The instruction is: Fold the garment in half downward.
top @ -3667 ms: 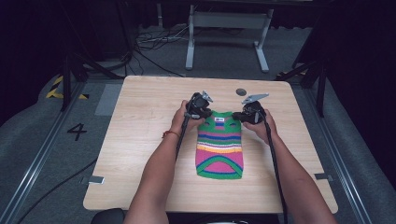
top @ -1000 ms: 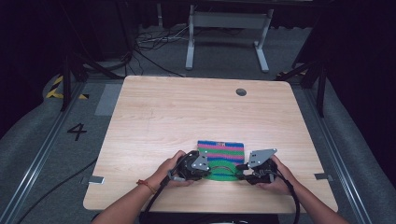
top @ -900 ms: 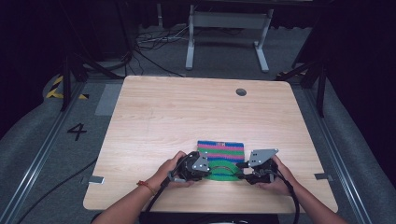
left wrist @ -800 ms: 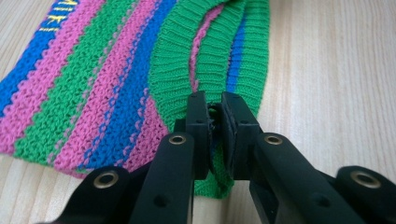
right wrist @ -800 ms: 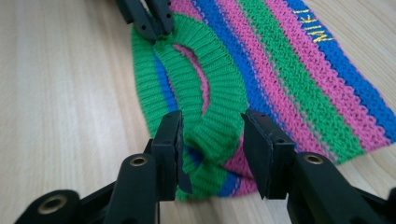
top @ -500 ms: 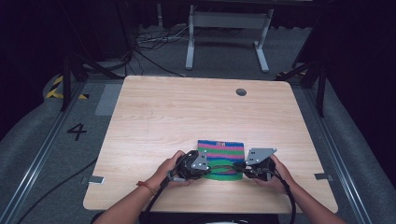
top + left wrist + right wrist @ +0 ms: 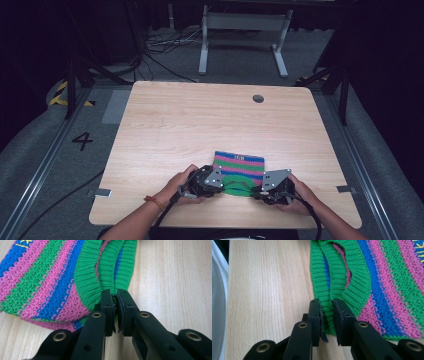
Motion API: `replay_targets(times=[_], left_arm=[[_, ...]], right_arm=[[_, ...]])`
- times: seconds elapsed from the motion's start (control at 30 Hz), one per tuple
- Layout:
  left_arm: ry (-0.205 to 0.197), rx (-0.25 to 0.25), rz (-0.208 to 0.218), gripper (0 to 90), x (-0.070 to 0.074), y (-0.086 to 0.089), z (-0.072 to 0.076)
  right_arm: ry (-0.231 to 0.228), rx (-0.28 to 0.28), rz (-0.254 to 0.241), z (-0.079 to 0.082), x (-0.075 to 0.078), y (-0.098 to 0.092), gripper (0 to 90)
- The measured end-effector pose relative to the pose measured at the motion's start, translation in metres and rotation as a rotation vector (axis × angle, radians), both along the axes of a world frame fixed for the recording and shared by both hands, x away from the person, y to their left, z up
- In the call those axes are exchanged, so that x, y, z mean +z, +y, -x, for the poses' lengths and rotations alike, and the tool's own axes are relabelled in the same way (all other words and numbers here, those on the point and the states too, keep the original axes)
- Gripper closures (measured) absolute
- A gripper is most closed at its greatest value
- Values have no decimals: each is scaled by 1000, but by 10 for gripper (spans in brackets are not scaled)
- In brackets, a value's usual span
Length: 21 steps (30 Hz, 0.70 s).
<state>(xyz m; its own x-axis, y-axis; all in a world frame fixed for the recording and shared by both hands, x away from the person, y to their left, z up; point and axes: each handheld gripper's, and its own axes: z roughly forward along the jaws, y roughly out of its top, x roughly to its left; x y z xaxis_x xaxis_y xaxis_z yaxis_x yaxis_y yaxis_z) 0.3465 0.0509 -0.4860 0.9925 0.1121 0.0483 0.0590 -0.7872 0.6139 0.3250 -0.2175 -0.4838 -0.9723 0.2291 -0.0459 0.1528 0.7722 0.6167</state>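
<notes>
A striped knit garment [image 7: 239, 167] in green, pink and blue lies folded near the front edge of the wooden table [image 7: 200, 125]. My left gripper [image 7: 225, 186] is at its near left corner, and in the left gripper view the gripper [image 7: 115, 296] is shut on the green ribbed hem [image 7: 110, 272]. My right gripper [image 7: 255, 190] is at the near right corner. In the right gripper view its jaws [image 7: 327, 305] have just been opening a little, and the ribbed hem [image 7: 324, 282] still sits pressed between the pads. Both grippers lie low on the tabletop.
A round cable hole [image 7: 258, 98] is in the far part of the table. The table's front edge is just behind the hands. A metal stand [image 7: 244, 20] and cables lie on the floor beyond the table.
The garment lay at full length with both grippers at its far end; now that end is folded over to the near end. Over the last second the hands have barely moved.
</notes>
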Motion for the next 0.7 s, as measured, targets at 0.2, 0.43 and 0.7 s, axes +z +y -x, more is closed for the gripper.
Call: replay_targets(times=[0.2, 0.43, 0.7], left_arm=[[-14, 31, 12, 838, -2, -1, -2], [-19, 69, 28, 836, -4, -2, -11], [-22, 87, 35, 754, -2, 1, -16]], right_arm=[[-35, -77, -8, -11, -2, -8, 782], [-29, -132, -39, -24, -5, -14, 781], [-26, -146, -41, -27, -3, -15, 699]])
